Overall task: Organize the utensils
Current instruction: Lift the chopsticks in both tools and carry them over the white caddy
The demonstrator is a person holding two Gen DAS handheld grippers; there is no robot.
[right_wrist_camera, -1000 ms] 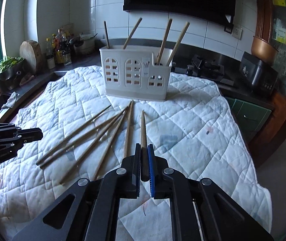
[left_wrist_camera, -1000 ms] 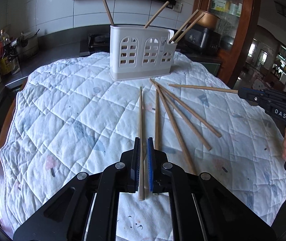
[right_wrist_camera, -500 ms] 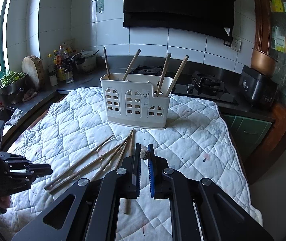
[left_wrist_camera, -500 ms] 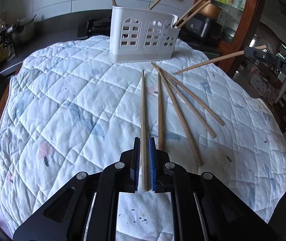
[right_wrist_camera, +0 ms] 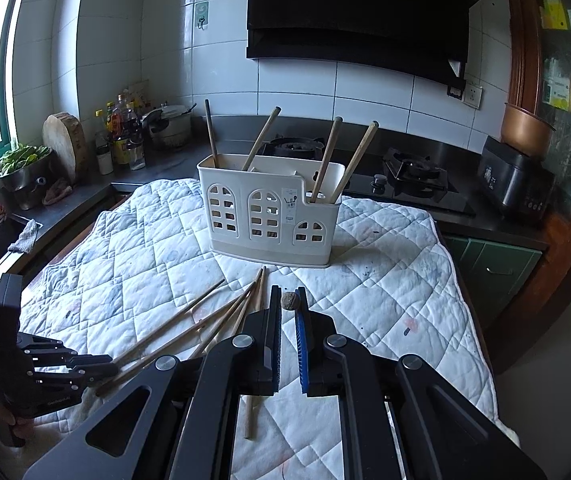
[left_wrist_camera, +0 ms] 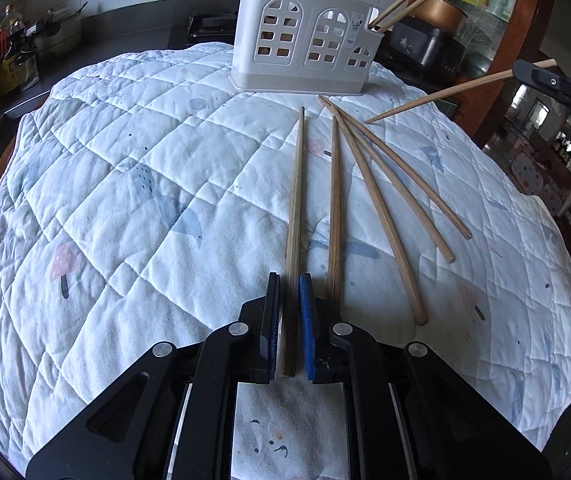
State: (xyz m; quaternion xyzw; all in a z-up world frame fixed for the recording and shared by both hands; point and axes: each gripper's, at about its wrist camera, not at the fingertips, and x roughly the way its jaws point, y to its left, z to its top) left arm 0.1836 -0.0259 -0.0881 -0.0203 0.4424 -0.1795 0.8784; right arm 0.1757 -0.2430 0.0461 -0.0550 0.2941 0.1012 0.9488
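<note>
Both hand-held grippers — left (left_wrist_camera: 290,280), right (right_wrist_camera: 288,294) — clamp chopsticks.

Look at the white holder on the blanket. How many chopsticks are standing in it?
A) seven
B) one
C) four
C: the right wrist view shows four chopsticks poking out the top of the white holder, two toward its left side and two at its right end.
</note>
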